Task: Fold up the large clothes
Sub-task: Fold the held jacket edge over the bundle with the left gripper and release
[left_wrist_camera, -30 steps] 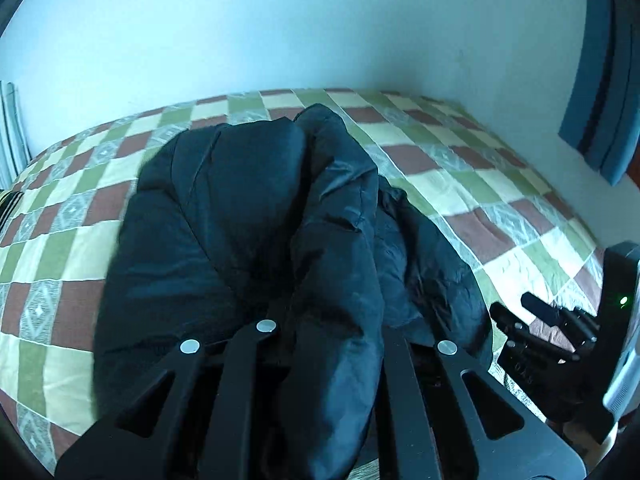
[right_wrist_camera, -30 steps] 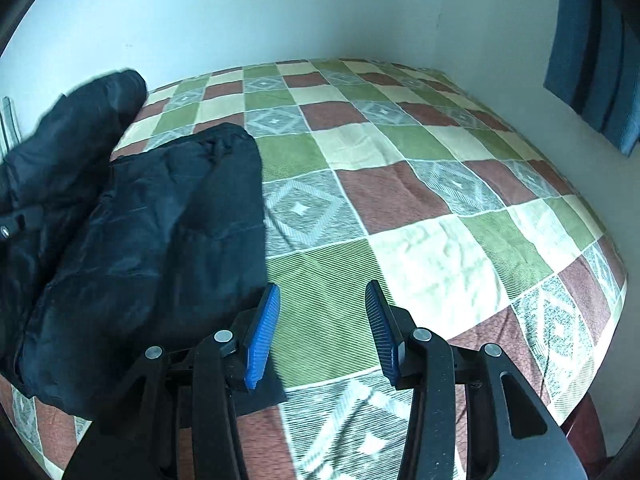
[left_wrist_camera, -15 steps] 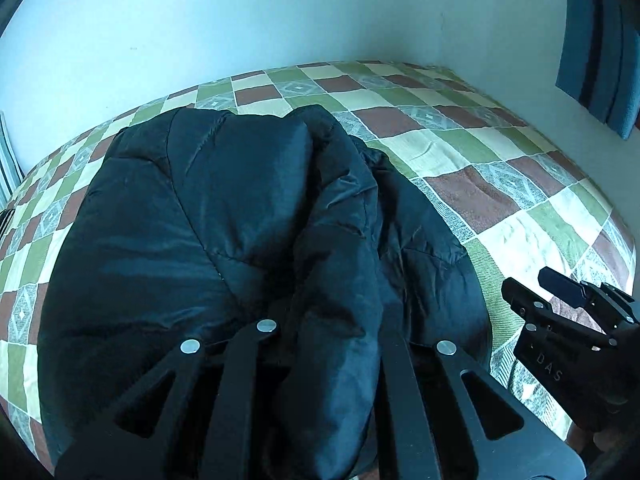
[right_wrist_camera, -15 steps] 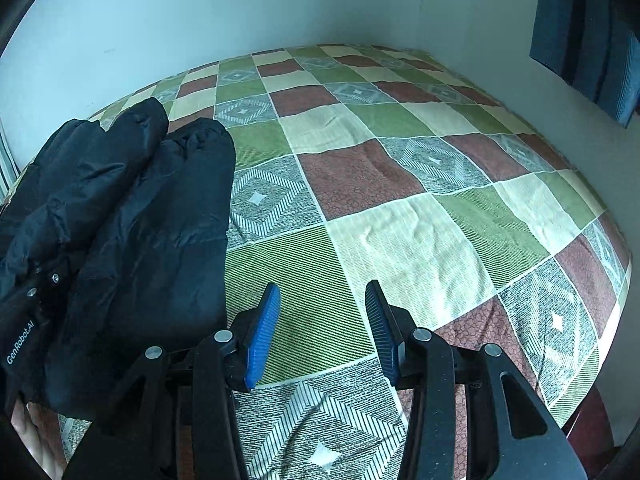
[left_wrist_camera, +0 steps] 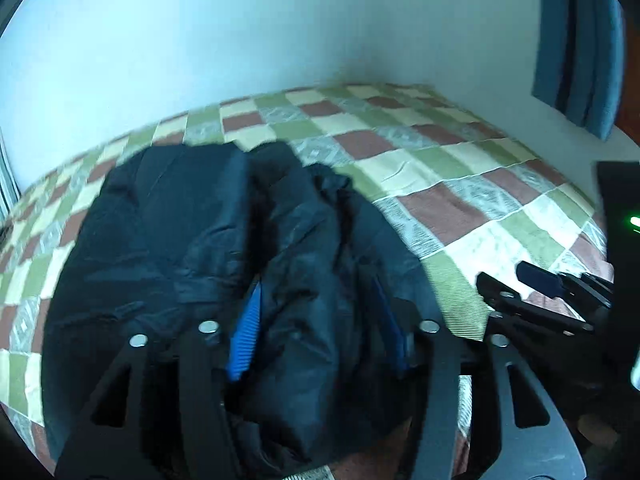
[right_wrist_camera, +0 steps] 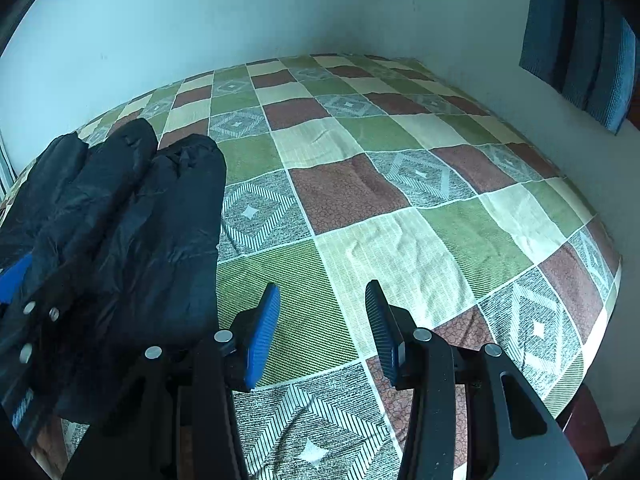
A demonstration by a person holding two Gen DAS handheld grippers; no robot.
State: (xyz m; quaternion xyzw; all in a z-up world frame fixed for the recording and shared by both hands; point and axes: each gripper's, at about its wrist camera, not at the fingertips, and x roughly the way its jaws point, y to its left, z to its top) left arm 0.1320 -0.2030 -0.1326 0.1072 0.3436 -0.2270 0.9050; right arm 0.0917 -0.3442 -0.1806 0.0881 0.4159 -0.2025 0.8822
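A black puffy jacket (left_wrist_camera: 192, 240) lies bunched on the left part of a checkered bed (left_wrist_camera: 460, 184). My left gripper (left_wrist_camera: 316, 320) has its jaws apart, blue pads showing, with a thick fold of the jacket lying loosely between them. My right gripper (right_wrist_camera: 320, 320) is open and empty, low over the bedspread (right_wrist_camera: 400, 208) just right of the jacket (right_wrist_camera: 132, 216). The right gripper also shows at the right edge of the left wrist view (left_wrist_camera: 536, 292). The left gripper shows at the left edge of the right wrist view (right_wrist_camera: 24, 304).
A pale wall (right_wrist_camera: 240, 12) runs behind and to the right of the bed. A blue curtain (right_wrist_camera: 580, 44) hangs at the upper right. The bed's near edge drops off at the lower right (right_wrist_camera: 592, 320).
My left gripper's jaws have opened around the jacket fold, exposing the blue pads. The left view is blurred and has pulled back. The right gripper has stayed open over the bedspread.
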